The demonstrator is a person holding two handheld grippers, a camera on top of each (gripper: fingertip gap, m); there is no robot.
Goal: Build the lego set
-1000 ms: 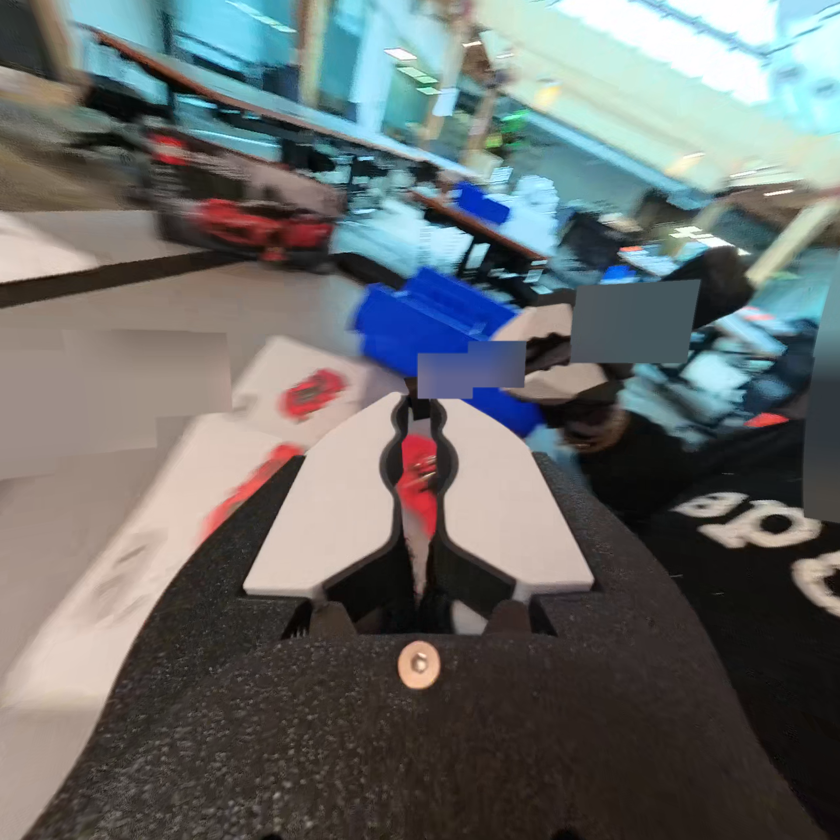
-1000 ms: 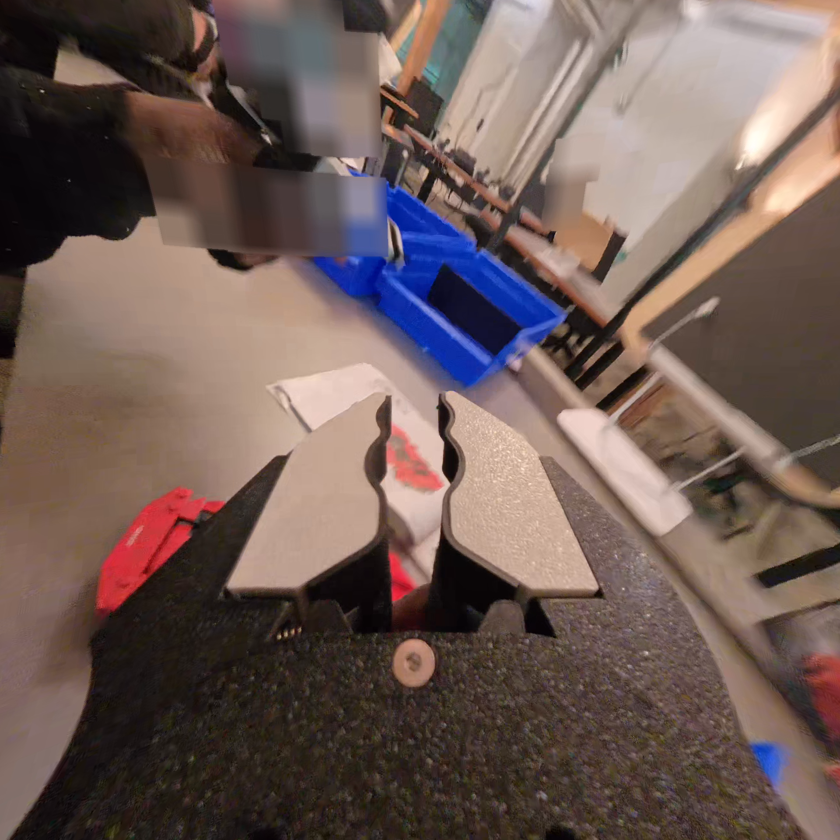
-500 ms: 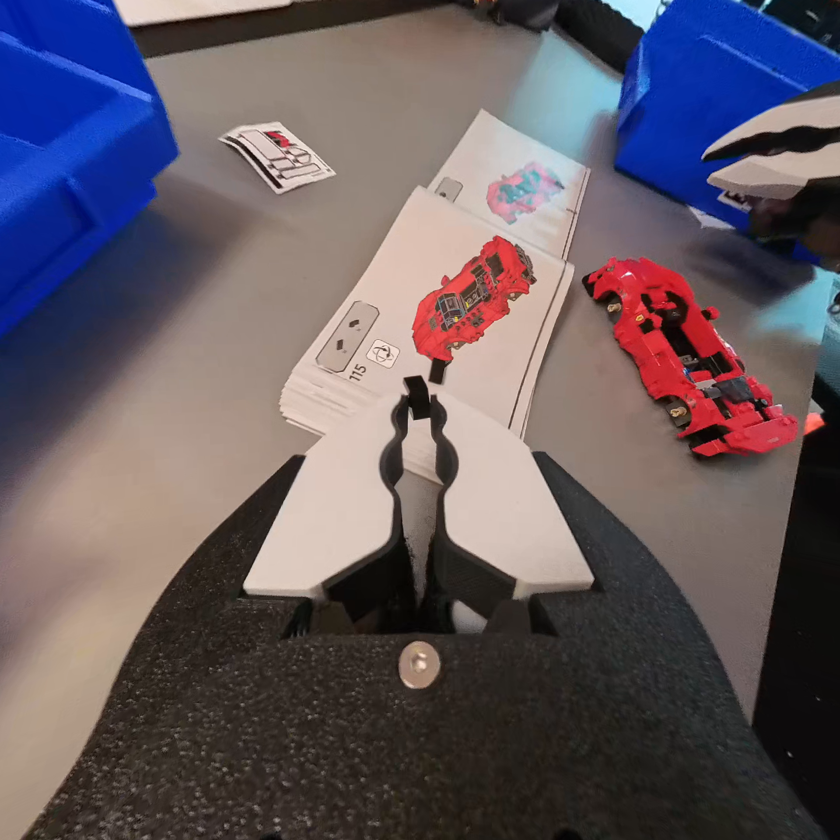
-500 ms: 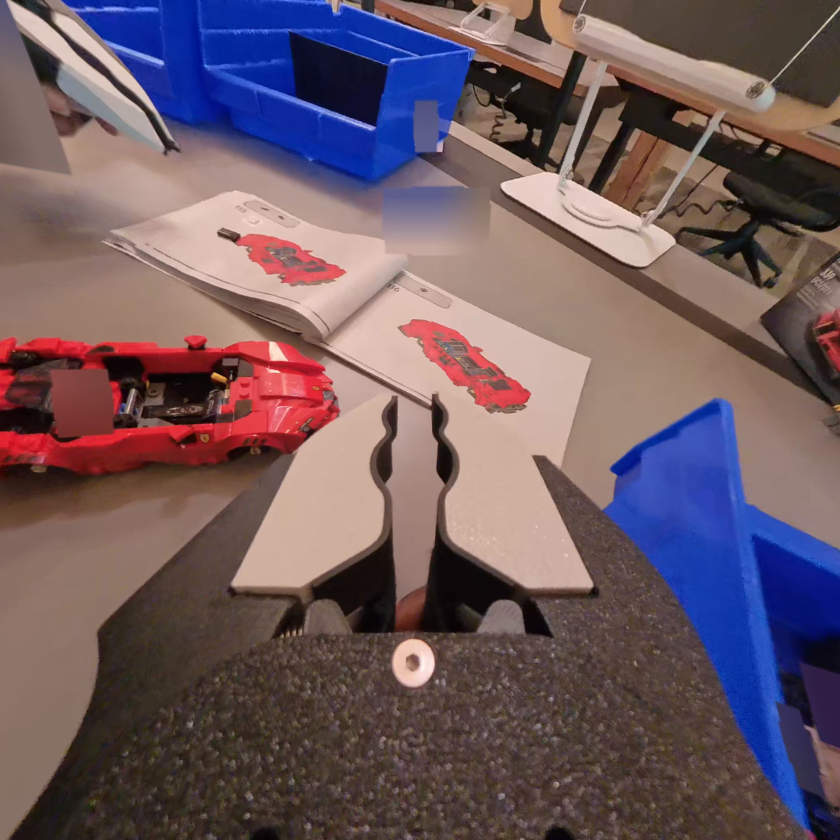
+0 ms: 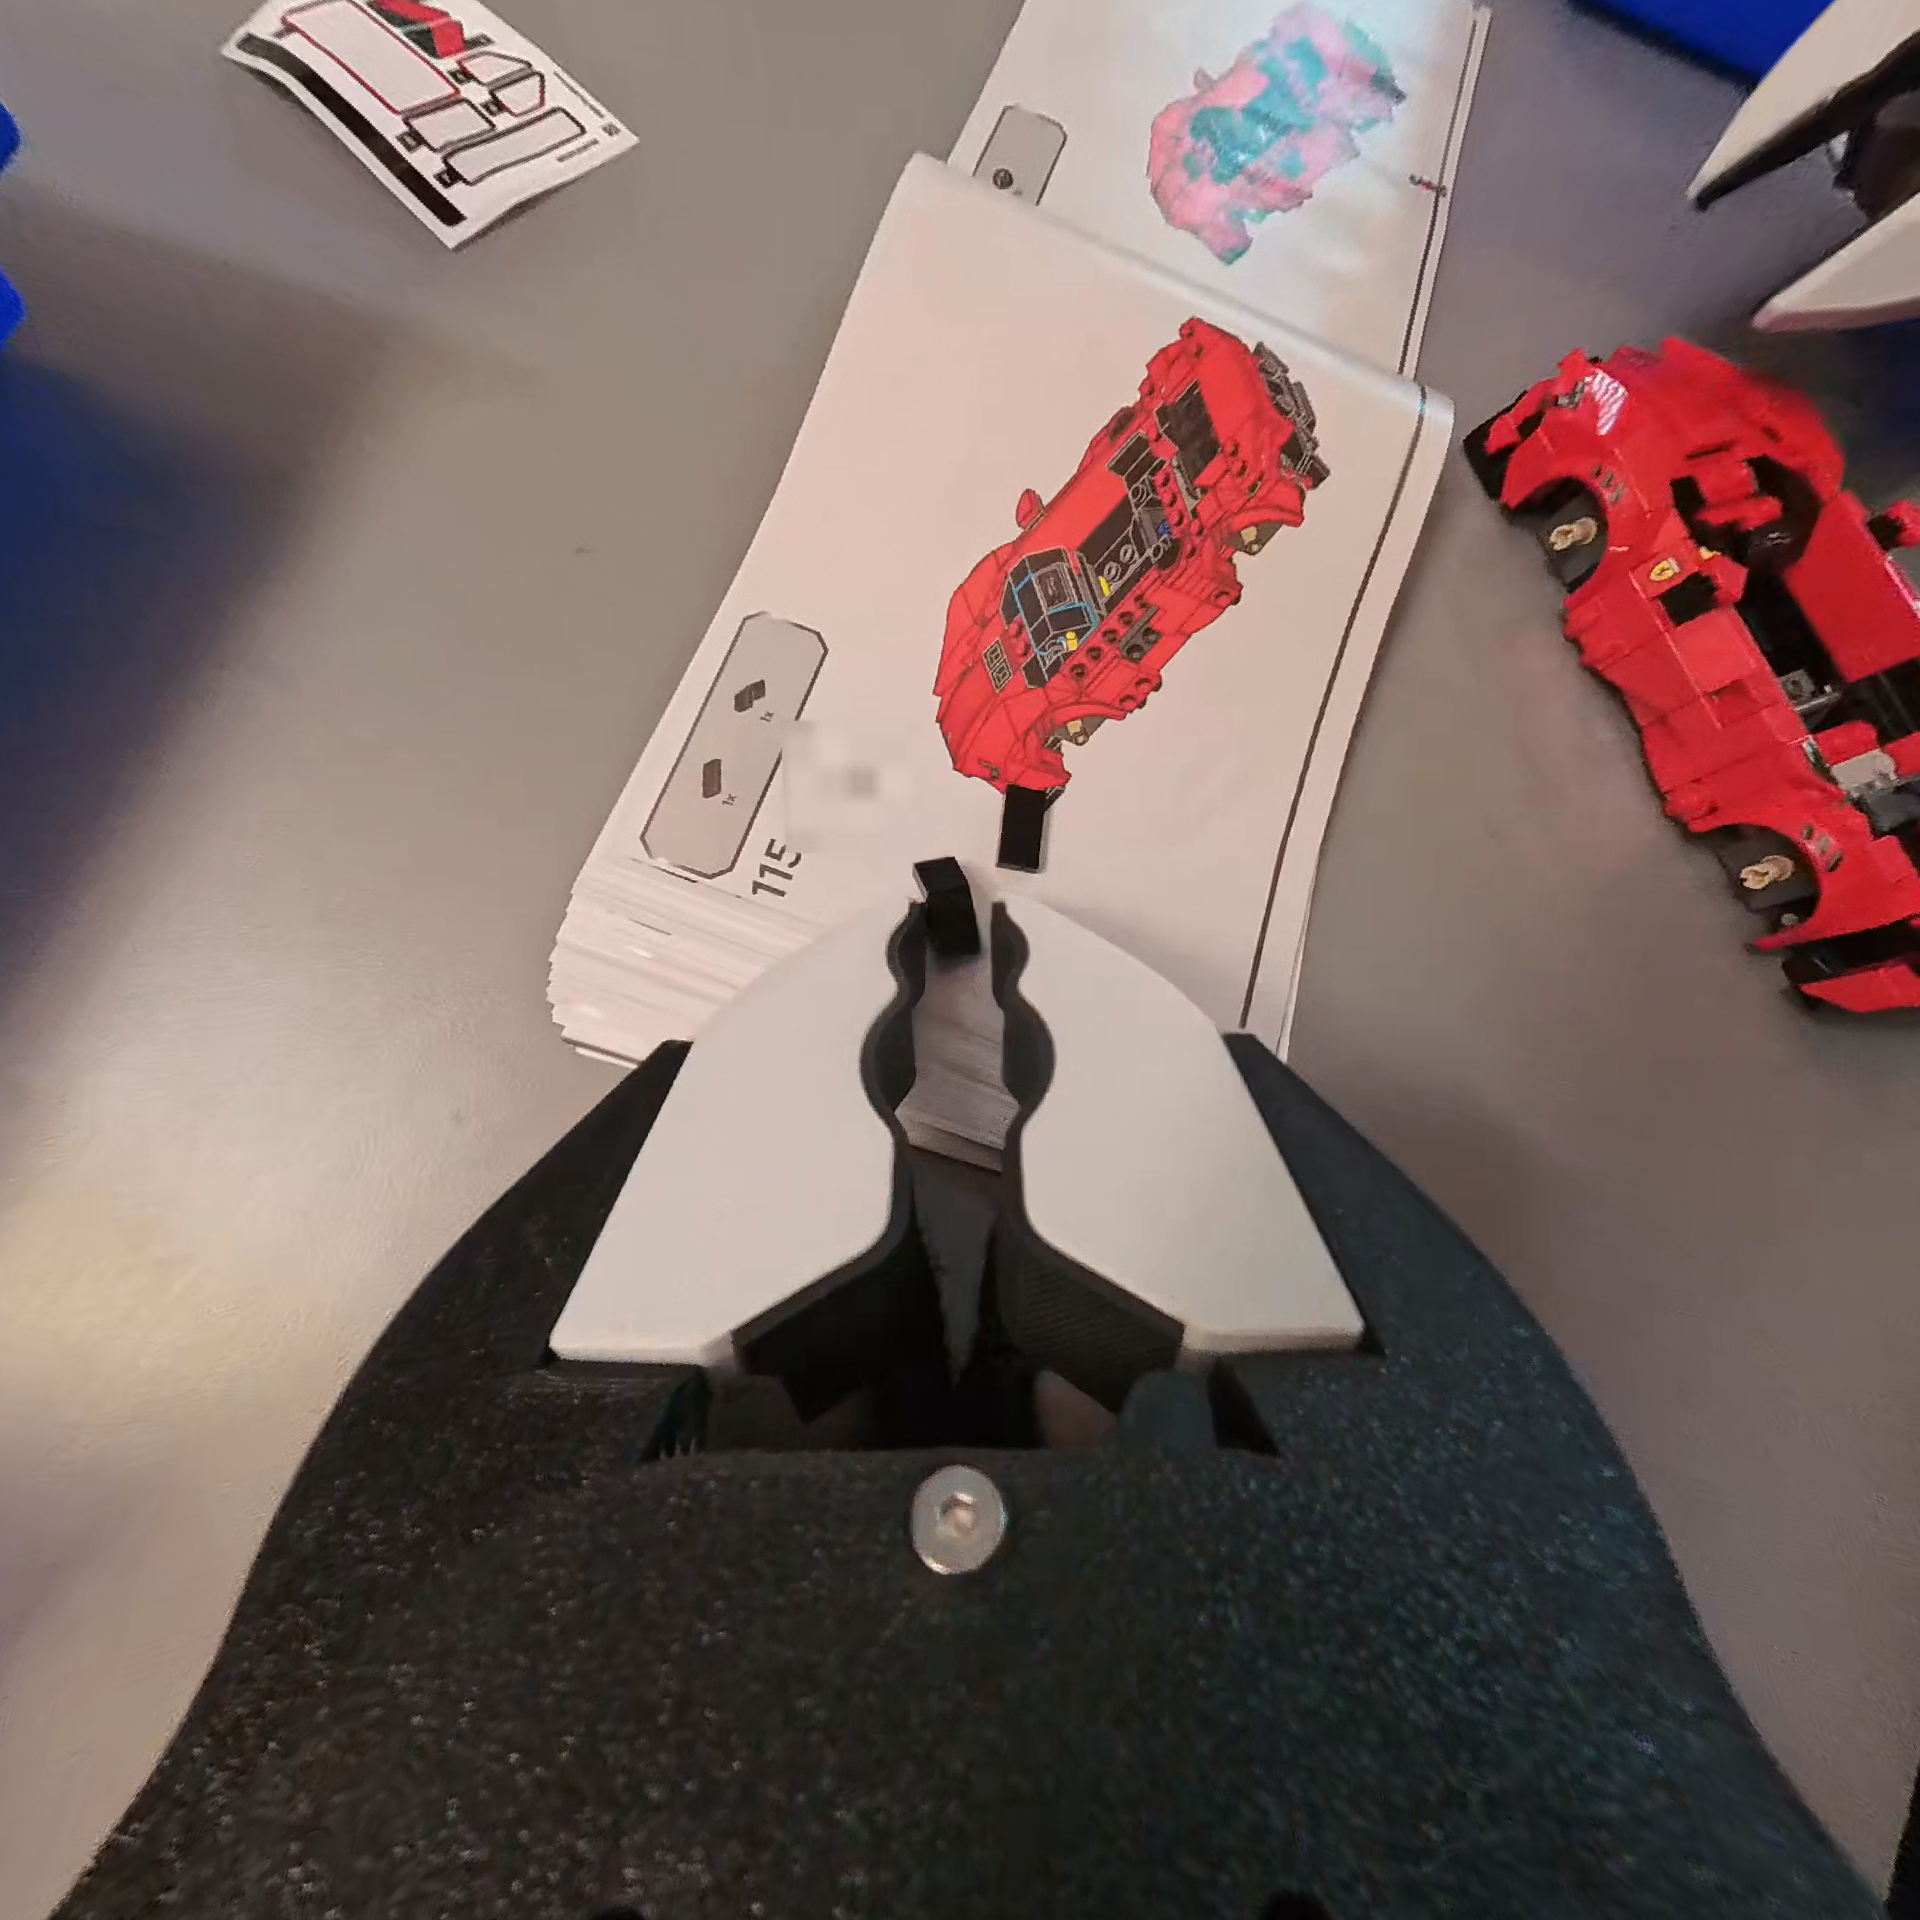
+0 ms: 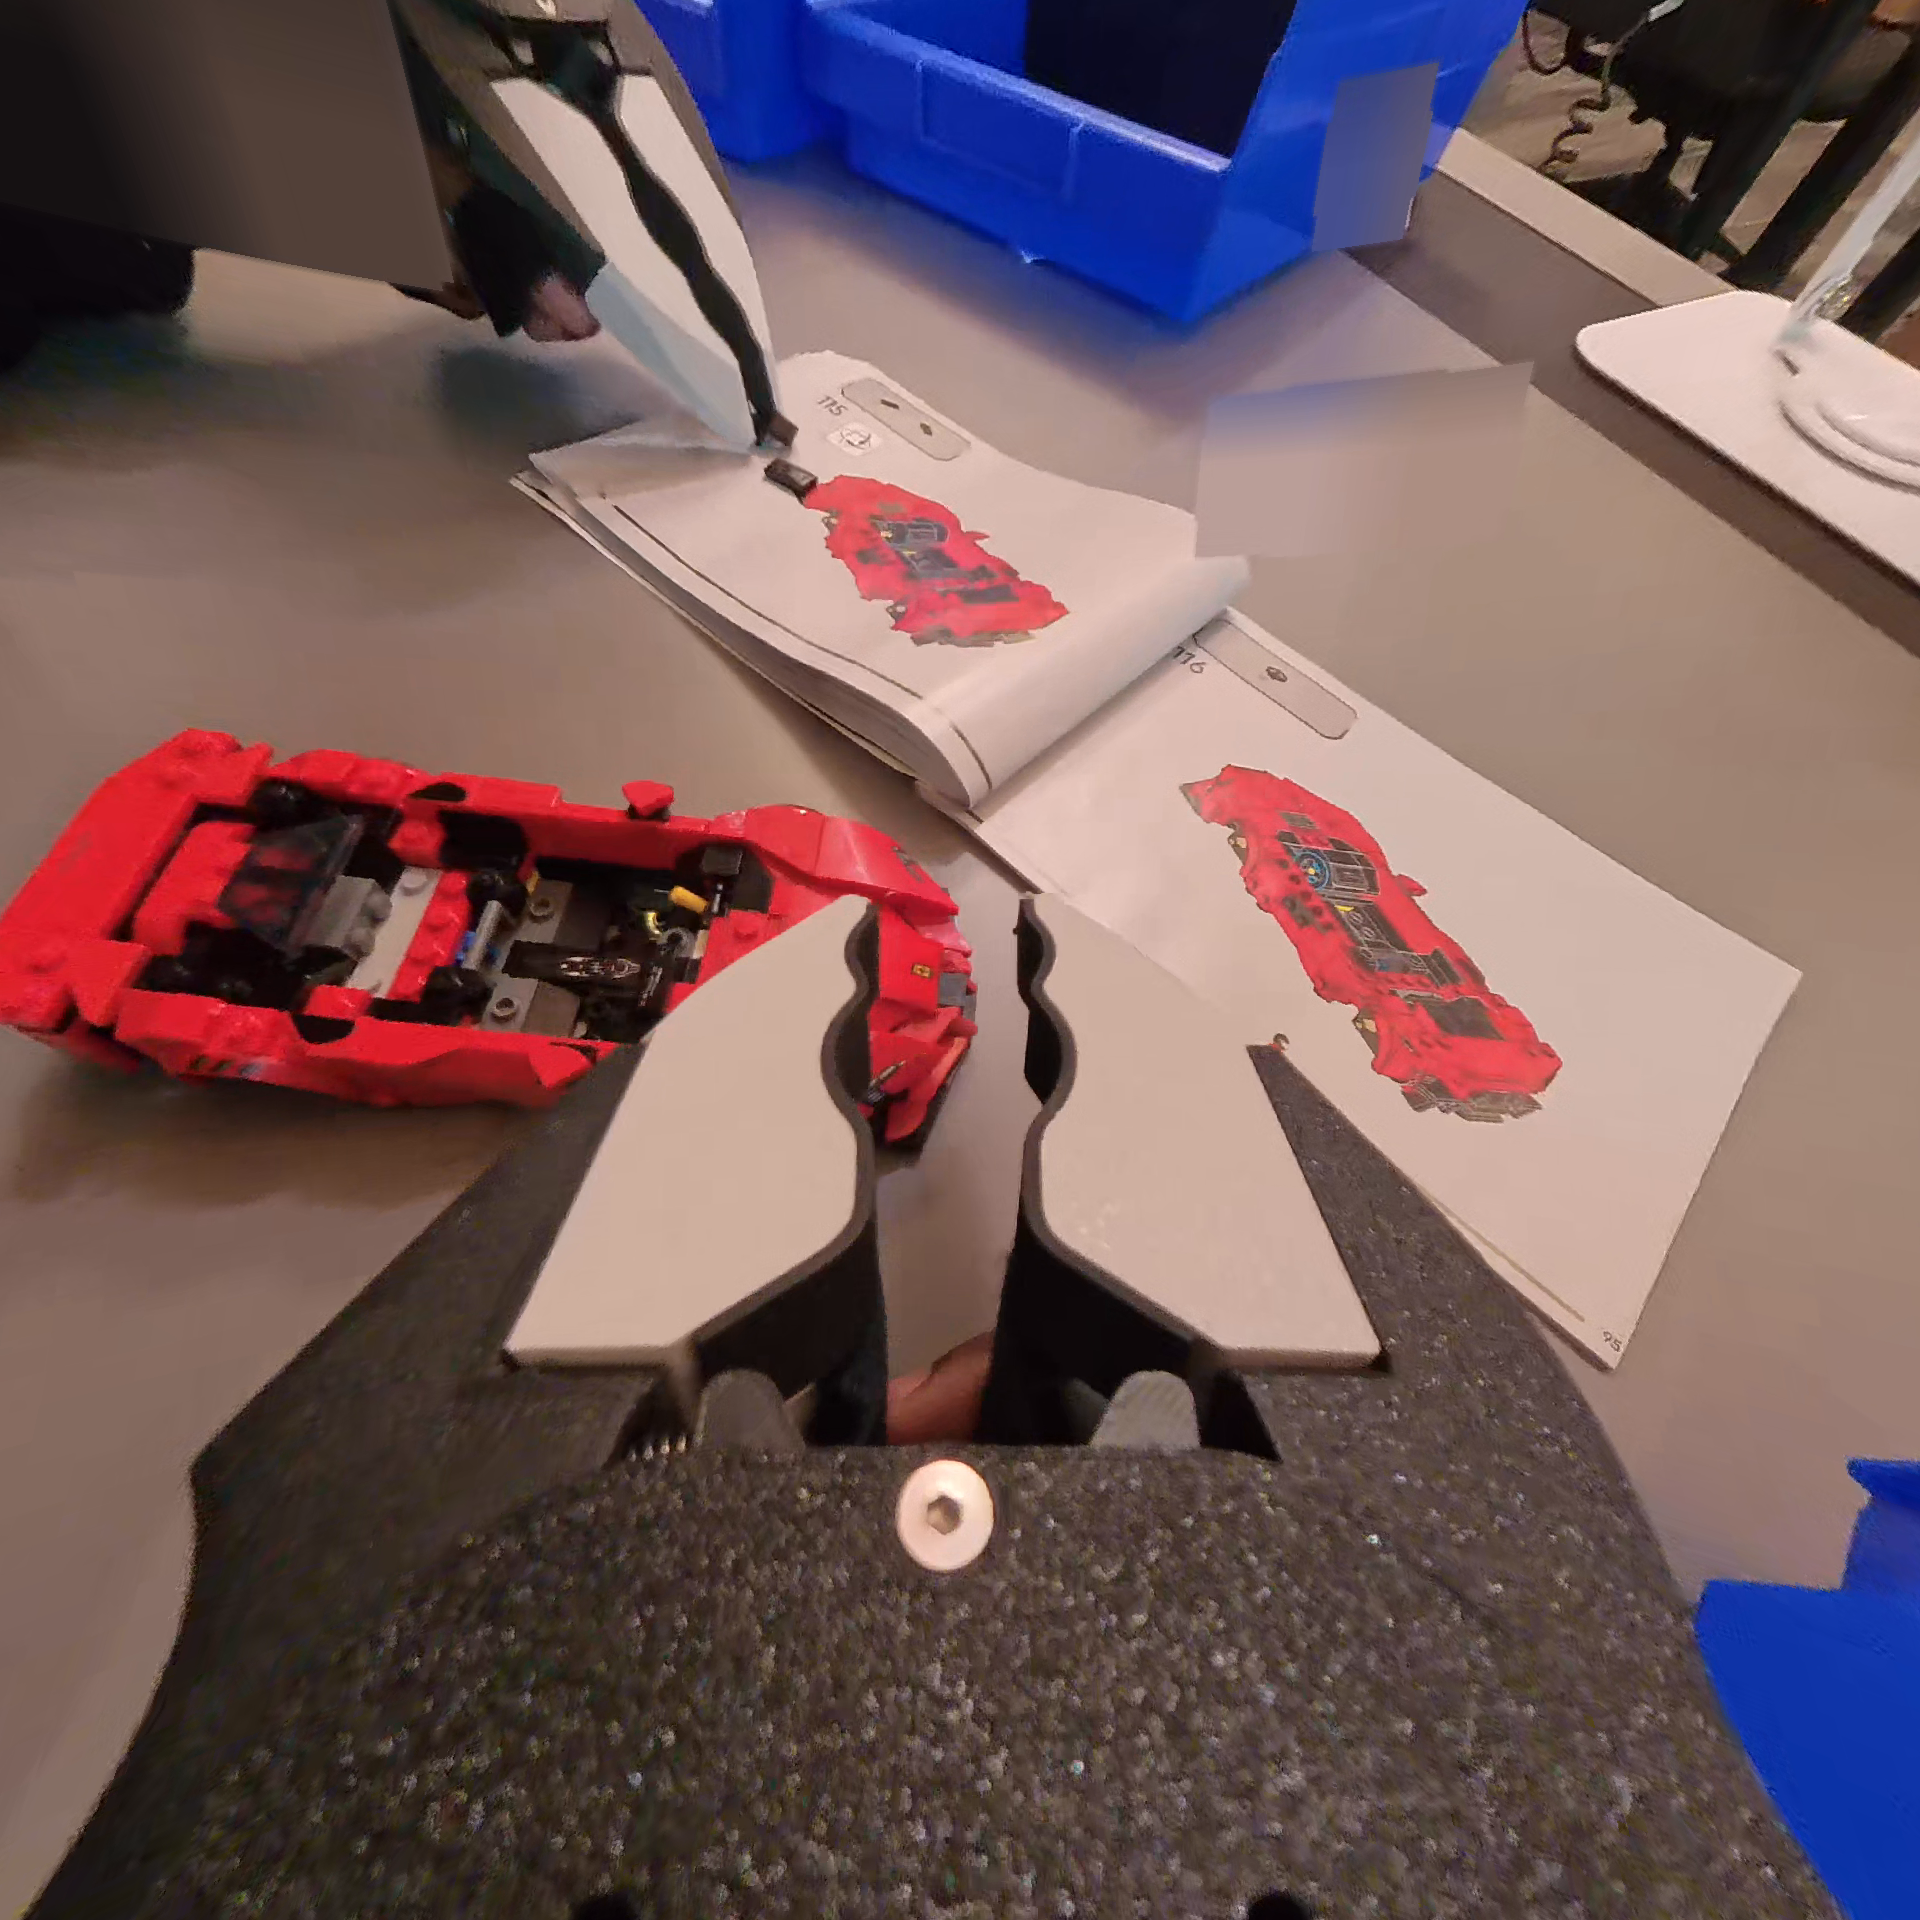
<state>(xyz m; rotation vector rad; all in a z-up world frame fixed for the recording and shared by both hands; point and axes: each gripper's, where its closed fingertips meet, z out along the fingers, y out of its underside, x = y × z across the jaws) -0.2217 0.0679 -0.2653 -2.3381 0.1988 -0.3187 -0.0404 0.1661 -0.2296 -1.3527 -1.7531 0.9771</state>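
Note:
A partly built red lego car (image 6: 343, 914) lies on the grey table (image 6: 312, 571), left of my right gripper (image 6: 943, 925), which is open and empty with its left fingertip over the car's nose. The car also shows in the left wrist view (image 5: 1725, 665). My left gripper (image 5: 951, 912) is shut on a small black lego piece (image 5: 948, 920) just above the open instruction booklet (image 5: 935, 499). A second small black piece (image 5: 1023, 828) lies on the page just ahead of it. The right wrist view shows the left gripper (image 6: 675, 260) with its tips at the booklet's (image 6: 1039, 665) far corner.
A sticker sheet (image 5: 426, 104) lies on the table beyond the booklet. Blue bins (image 6: 1091, 145) stand at the far side and another blue bin (image 6: 1818, 1683) at the near right. A white lamp base (image 6: 1745, 395) sits at the right edge. One gripper's finger ends stand about 20 cm off the other's.
Both grippers have swung down to the table. The left has come closer to the booklet with the black piece. The right has neared the car's nose and its jaws stand slightly wider.

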